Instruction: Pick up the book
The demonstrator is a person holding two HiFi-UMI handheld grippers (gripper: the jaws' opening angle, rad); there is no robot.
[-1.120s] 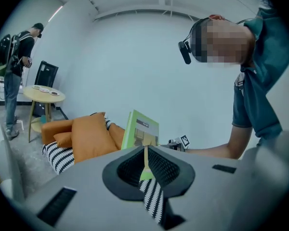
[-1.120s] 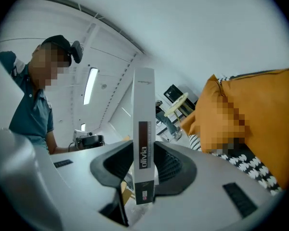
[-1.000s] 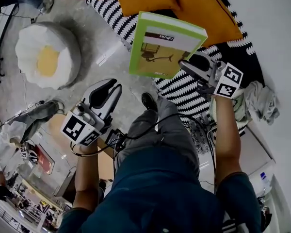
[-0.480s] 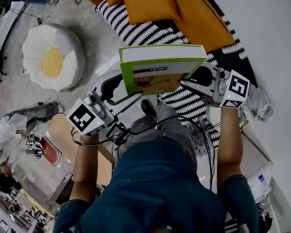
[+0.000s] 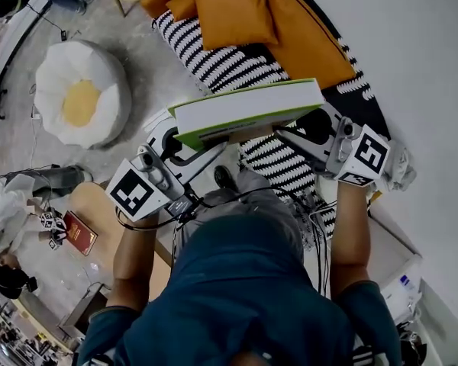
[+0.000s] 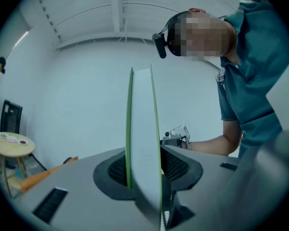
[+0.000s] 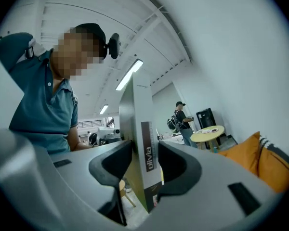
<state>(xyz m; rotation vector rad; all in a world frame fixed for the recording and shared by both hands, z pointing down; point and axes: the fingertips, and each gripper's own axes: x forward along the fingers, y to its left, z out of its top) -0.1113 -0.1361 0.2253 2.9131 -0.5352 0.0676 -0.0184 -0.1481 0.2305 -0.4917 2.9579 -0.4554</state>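
A green-covered book [image 5: 244, 109] is held up level in front of me, its white page edge toward the head camera. My left gripper [image 5: 198, 145] has the book's left end between its jaws, which are closing; in the left gripper view the book [image 6: 144, 153] stands edge-on with both pads against its covers at the left gripper [image 6: 143, 170]. My right gripper [image 5: 301, 132] holds the right end. In the right gripper view the spine [image 7: 139, 148] sits between the pads of the right gripper [image 7: 140, 165], whose jaws are opening slightly while still touching it.
Below lie a black-and-white striped rug [image 5: 214, 52] with orange cushions [image 5: 237, 10], a white and yellow pouf [image 5: 80, 101] and a red book [image 5: 80, 233] on a low wooden table. A person with a backpack [image 7: 179, 119] stands by a round table [image 7: 208, 133].
Both grippers rose with the book, which tipped from cover-up to edge-on. The left gripper, apart from it a second ago, came in and took the book's left end.
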